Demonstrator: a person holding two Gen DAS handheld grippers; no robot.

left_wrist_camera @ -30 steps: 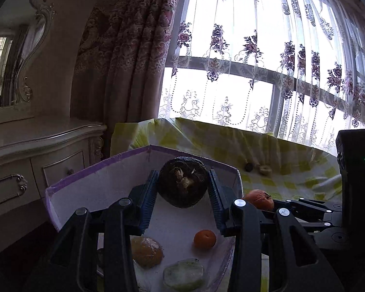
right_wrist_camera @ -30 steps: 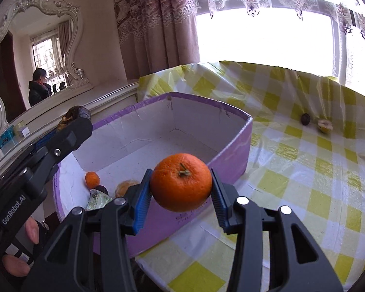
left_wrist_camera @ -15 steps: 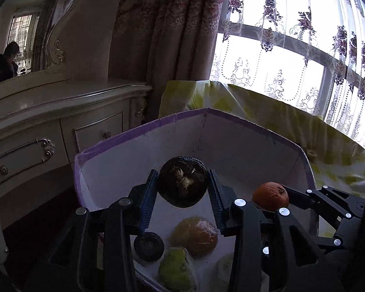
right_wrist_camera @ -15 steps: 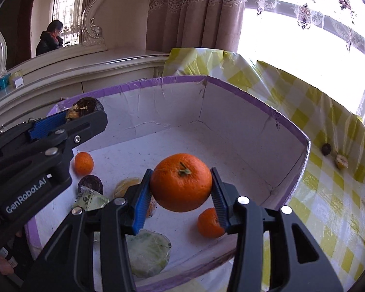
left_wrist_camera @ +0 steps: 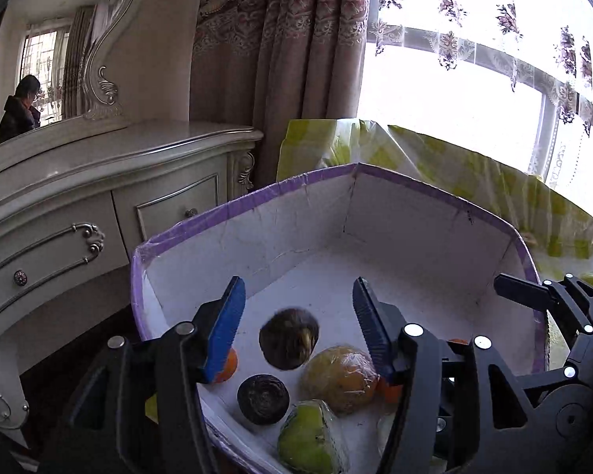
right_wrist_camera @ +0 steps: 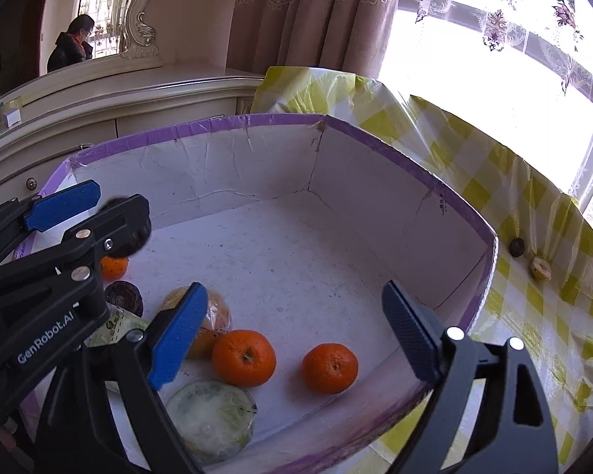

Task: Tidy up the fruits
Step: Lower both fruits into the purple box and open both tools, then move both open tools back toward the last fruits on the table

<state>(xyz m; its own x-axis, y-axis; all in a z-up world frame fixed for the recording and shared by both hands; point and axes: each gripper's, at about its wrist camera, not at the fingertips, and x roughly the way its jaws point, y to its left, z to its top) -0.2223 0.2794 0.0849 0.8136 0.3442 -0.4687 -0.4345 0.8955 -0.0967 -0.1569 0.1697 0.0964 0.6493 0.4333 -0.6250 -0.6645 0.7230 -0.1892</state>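
A purple-rimmed white box (right_wrist_camera: 411,170) stands on the yellow-checked table; it also shows in the left wrist view (left_wrist_camera: 435,193). My left gripper (left_wrist_camera: 296,308) is open above the box, and a dark brown fruit (left_wrist_camera: 288,337) is just below its fingers, blurred. My right gripper (right_wrist_camera: 296,316) is open over the box. An orange (right_wrist_camera: 244,357) lies on the box floor below it, beside a second orange (right_wrist_camera: 329,367). The left gripper shows in the right wrist view (right_wrist_camera: 95,209).
In the box lie a wrapped yellow fruit (left_wrist_camera: 338,379), a green fruit (left_wrist_camera: 308,438), a dark round fruit (left_wrist_camera: 263,399), a small orange (right_wrist_camera: 114,268) and a pale wrapped item (right_wrist_camera: 211,420). Two small fruits (right_wrist_camera: 517,247) lie on the tablecloth. A cream dresser (left_wrist_camera: 79,213) stands left.
Both grippers opened. The dark brown fruit left the left gripper and dropped toward the box floor. The orange left the right gripper and now lies in the box.
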